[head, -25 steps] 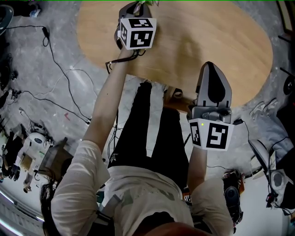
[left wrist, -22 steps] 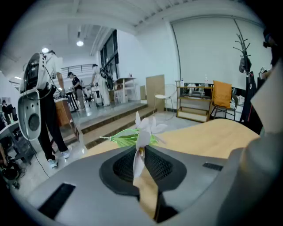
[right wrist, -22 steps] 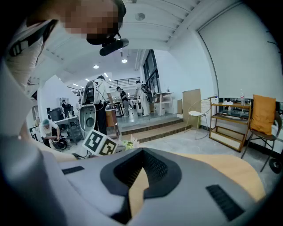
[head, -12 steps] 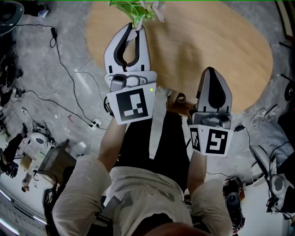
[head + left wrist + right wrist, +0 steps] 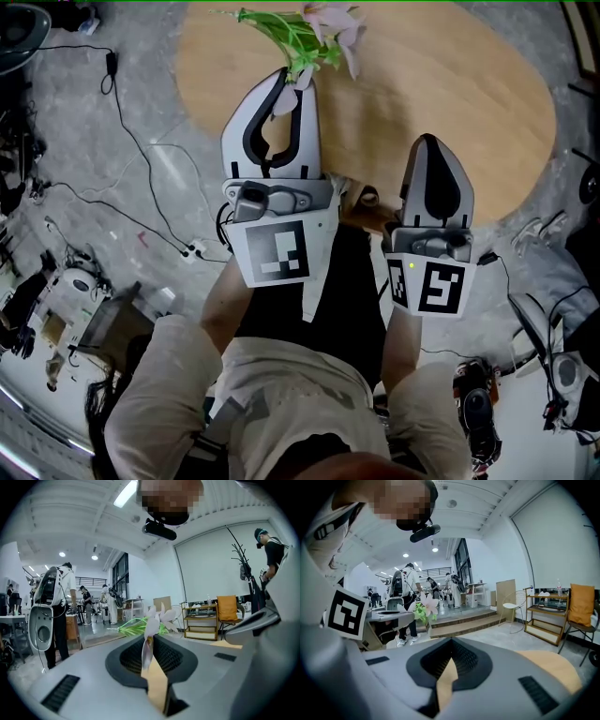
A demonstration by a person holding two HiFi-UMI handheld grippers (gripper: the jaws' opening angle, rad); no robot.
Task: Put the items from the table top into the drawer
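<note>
Left gripper [image 5: 298, 75] clamps its jaws on an artificial lily [image 5: 300, 42], the pinch falling on a pale part at the base of the bloom, as a person works over an oval wooden table [image 5: 450, 84]. No other loose item shows on the table top in any view. The right gripper [image 5: 431, 142] hangs over the near edge with its jaws together and nothing between them. The lily sits over the far-left part of the table and appears to be held clear of the wood. It juts out beyond the left jaw tips, its green stems running off toward the far-left edge and its pink-white petals fanning to the right. A small brown fitting [image 5: 361, 197] under the near edge, between the two grippers, may belong to the drawer, though too little of it shows to be sure. If so, the drawer lies back toward the person, behind and below the lily. The empty right gripper looks the nearer one to open it.
</note>
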